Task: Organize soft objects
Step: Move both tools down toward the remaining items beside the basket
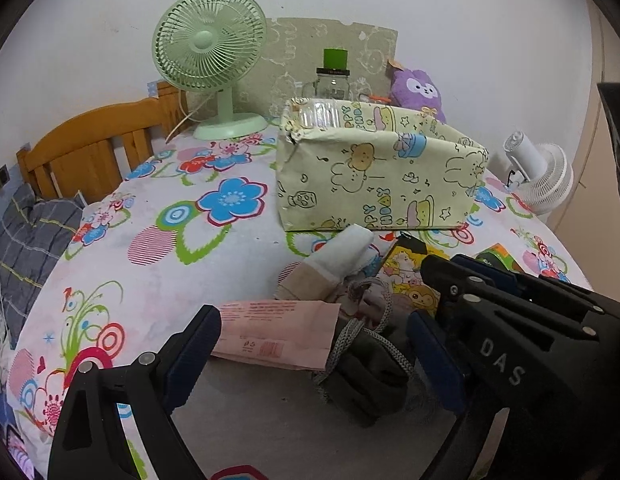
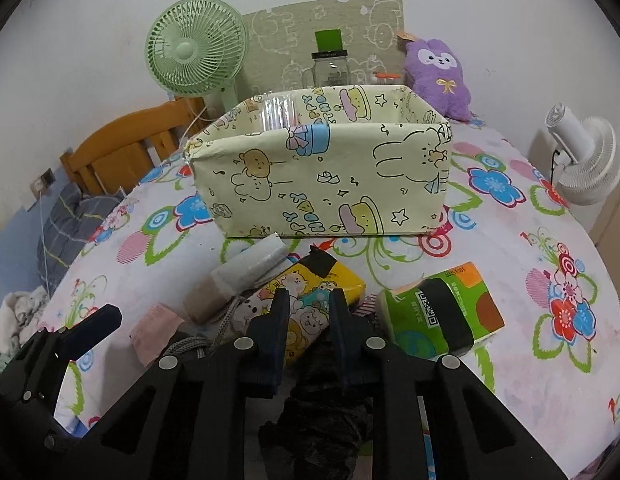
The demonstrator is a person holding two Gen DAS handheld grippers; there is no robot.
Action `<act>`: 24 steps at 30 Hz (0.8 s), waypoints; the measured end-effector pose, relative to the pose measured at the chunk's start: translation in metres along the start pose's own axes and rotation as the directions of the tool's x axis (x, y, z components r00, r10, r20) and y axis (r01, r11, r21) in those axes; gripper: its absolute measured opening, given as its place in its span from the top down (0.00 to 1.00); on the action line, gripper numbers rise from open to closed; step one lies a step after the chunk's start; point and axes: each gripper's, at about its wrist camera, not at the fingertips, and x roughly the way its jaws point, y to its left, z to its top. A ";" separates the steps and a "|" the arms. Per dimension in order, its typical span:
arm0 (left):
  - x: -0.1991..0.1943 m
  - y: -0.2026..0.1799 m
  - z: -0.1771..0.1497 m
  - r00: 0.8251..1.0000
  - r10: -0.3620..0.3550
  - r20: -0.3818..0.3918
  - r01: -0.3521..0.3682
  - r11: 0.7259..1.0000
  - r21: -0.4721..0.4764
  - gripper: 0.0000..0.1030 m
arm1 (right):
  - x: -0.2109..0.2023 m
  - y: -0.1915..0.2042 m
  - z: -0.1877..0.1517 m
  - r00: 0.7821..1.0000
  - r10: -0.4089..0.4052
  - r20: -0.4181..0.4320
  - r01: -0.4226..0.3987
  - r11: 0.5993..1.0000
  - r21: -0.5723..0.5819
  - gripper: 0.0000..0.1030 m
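**On the flowered bedspread, my right gripper is clamping a dark cloth**

Before the cartoon-print fabric box [image 2: 321, 172], I am holding two grippers over a heap of soft things. My right gripper [image 2: 310, 312] is squeezing its jaws tight on a black crumpled cloth [image 2: 321, 412], just in front of a yellow tissue pack [image 2: 310, 280] and beside a green tissue pack [image 2: 441, 312]. My left gripper [image 1: 313, 360] is standing wide open around a dark grey drawstring pouch [image 1: 361, 380], not pressing it, with a pink packet [image 1: 278, 332] lying just beyond. A rolled white-and-beige sock [image 1: 329, 268] is resting near the box's front wall.
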 end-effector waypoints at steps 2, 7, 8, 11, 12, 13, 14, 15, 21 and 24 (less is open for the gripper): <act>-0.002 0.003 0.001 1.000 -0.001 0.001 0.001 1.000 -0.010 0.07 | -0.002 -0.001 0.000 1.000 0.012 0.002 -0.012 1.000 0.011 0.77; -0.003 0.008 0.001 1.000 -0.006 -0.001 0.006 1.000 -0.028 0.07 | -0.002 -0.003 0.002 0.999 0.034 -0.009 -0.034 0.999 0.036 0.54; -0.004 0.010 0.001 1.000 -0.006 0.000 0.006 0.999 -0.033 0.06 | -0.002 -0.004 0.002 0.999 0.032 -0.004 -0.032 0.999 0.039 0.36; -0.001 0.014 0.002 1.000 -0.007 -0.009 0.006 0.998 -0.054 0.01 | -0.006 -0.003 0.003 1.000 0.017 0.020 -0.017 0.999 0.037 0.27; 0.001 0.015 0.002 1.000 -0.009 -0.015 0.009 0.998 -0.060 0.01 | -0.006 -0.003 0.004 1.000 0.012 0.018 -0.013 0.999 0.033 0.27; 0.003 0.017 0.002 1.000 -0.016 -0.019 0.014 0.998 -0.067 0.01 | -0.004 -0.002 0.005 1.000 0.009 0.013 -0.009 0.999 0.032 0.27; 0.003 0.018 0.002 1.000 -0.019 -0.023 0.017 0.997 -0.072 0.00 | -0.003 -0.002 0.005 1.000 0.009 0.011 -0.009 0.999 0.033 0.27; 0.006 0.018 0.002 0.999 -0.026 -0.031 0.023 0.997 -0.079 0.00 | -0.002 -0.002 0.006 1.000 0.009 0.009 -0.009 0.999 0.035 0.27; 0.020 0.017 -0.001 0.997 -0.036 -0.073 0.031 0.997 -0.075 0.00 | 0.010 0.002 0.008 1.000 0.010 -0.026 -0.009 1.000 0.019 0.27; 0.024 0.018 -0.003 0.996 -0.028 -0.079 0.023 0.998 -0.067 0.00 | 0.021 0.011 0.008 0.998 0.005 -0.058 -0.006 1.000 -0.014 0.27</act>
